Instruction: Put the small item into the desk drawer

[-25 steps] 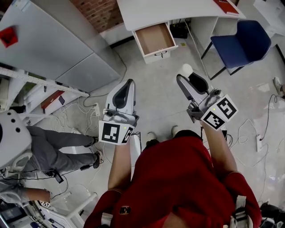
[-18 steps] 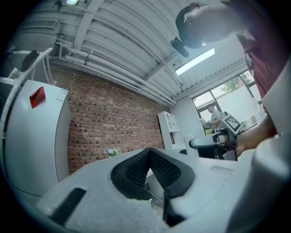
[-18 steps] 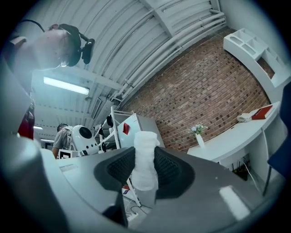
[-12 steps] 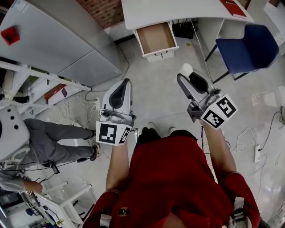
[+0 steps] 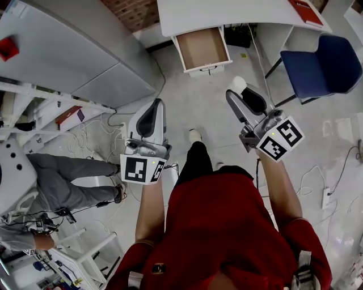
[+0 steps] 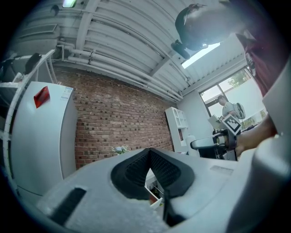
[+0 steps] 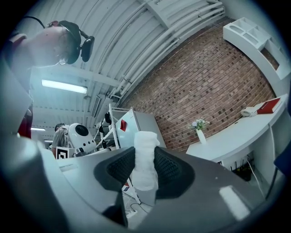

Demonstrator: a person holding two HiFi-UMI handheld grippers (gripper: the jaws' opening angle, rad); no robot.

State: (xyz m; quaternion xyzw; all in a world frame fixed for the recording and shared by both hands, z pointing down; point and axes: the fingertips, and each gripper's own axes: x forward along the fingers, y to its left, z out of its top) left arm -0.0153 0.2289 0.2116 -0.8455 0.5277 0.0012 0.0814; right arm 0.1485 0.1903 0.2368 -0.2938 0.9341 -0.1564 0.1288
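Observation:
The desk drawer (image 5: 199, 48) stands pulled out, its brown bottom bare, under the white desk (image 5: 227, 12) at the top of the head view. My right gripper (image 5: 236, 94) is shut on a small white soft roll (image 5: 238, 85), held over the floor well short of the drawer. In the right gripper view the roll (image 7: 145, 141) sticks up upright between the black pads (image 7: 169, 167). My left gripper (image 5: 159, 104) hangs beside it at the left, shut with nothing in it; its pads (image 6: 169, 170) meet at the tips.
A blue chair (image 5: 320, 65) stands right of the desk, and a red book (image 5: 309, 11) lies on the desktop. A grey cabinet (image 5: 74, 51) and white shelving fill the left. Another person (image 5: 74, 181) stands at left. Cables and a power strip (image 5: 326, 198) lie on the floor.
The person has stepped forward, one foot now ahead. The drawer and desk sit slightly lower and closer in the head view. Both grippers keep their poses, and the right keeps hold of the roll.

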